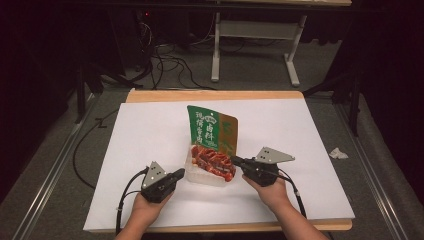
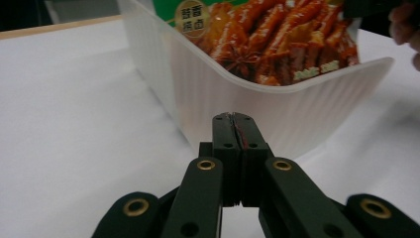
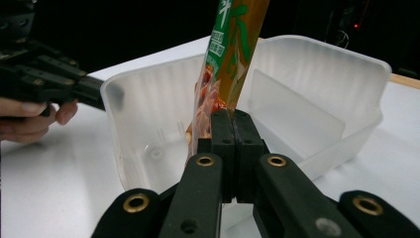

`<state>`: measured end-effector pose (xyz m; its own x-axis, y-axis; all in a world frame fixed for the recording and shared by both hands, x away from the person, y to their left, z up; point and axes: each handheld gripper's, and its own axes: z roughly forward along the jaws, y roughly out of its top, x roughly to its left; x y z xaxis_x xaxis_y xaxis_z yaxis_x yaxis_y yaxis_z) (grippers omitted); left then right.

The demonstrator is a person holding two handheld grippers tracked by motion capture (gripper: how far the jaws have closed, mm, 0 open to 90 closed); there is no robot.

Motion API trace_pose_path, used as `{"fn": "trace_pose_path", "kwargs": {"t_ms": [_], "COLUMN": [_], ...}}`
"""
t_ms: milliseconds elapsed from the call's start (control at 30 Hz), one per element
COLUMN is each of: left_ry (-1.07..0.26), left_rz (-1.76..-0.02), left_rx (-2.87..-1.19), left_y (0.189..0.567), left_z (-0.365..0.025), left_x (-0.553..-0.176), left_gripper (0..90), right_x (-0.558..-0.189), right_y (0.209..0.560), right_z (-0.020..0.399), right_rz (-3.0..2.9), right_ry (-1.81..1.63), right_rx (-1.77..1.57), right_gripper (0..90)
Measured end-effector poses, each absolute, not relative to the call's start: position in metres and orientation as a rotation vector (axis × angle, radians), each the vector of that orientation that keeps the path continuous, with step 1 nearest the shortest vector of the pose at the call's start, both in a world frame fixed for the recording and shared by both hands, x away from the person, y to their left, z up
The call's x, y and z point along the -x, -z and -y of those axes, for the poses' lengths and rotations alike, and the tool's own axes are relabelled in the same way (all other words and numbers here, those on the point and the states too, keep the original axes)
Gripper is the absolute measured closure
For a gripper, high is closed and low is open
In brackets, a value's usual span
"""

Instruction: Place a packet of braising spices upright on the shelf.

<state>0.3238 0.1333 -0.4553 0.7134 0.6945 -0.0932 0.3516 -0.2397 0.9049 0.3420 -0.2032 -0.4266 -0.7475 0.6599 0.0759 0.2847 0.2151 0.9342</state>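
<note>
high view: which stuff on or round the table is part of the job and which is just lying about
In use: food pouch, clear plastic tub, right gripper shut on the pouch's edge, left gripper shut at the tub's wall.
Lying about: crumpled paper scrap on the floor, cables, white table frame.

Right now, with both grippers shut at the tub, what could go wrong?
1. The right gripper pinches only the pouch's edge; the foil may slip out or crease if pulled.
2. The left gripper looks clamped on the tub wall; the thin translucent plastic could flex and pop free.
3. The pouch stands taller than the tub, so it may tip the tub if the left grip fails.
</note>
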Motion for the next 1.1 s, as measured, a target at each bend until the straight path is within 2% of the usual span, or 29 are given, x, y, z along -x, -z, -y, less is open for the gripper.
{"fn": "trace_pose_path", "kwargs": {"t_ms": [100, 233, 333, 467, 600, 767, 1100], "left_ry": [-0.375, -0.379, -0.392, -0.418, -0.475, -0.457, -0.439], "left_rz": [-0.758, -0.671, -0.710, -0.866, -0.944, -0.925, -0.864], "left_rx": [-1.860, -1.903, -1.854, -1.763, -1.786, -1.744, -1.740], "left_y": [0.455, 0.453, 0.453, 0.452, 0.443, 0.440, 0.441], "left_z": [-0.127, -0.115, -0.126, -0.149, -0.137, -0.116, -0.102], "left_x": [-0.320, -0.315, -0.315, -0.322, -0.340, -0.347, -0.326], "left_gripper": [88.4, 83.0, 83.3, 86.0, 90.0, 90.0, 90.0], "right_x": [-0.343, -0.343, -0.343, -0.343, -0.343, -0.342, -0.336], "right_y": [0.426, 0.427, 0.427, 0.427, 0.428, 0.427, 0.421], "right_z": [0.207, 0.207, 0.206, 0.207, 0.207, 0.209, 0.229], "right_rz": [-2.150, -2.152, -2.148, -2.145, -2.145, -2.143, -2.116], "right_ry": [-1.543, -1.530, -1.532, -1.533, -1.532, -1.532, -1.541], "right_rx": [-0.887, -0.885, -0.888, -0.901, -0.898, -0.898, -0.908], "right_gripper": [90.0, 90.0, 90.0, 90.0, 90.0, 90.0, 90.0]}}
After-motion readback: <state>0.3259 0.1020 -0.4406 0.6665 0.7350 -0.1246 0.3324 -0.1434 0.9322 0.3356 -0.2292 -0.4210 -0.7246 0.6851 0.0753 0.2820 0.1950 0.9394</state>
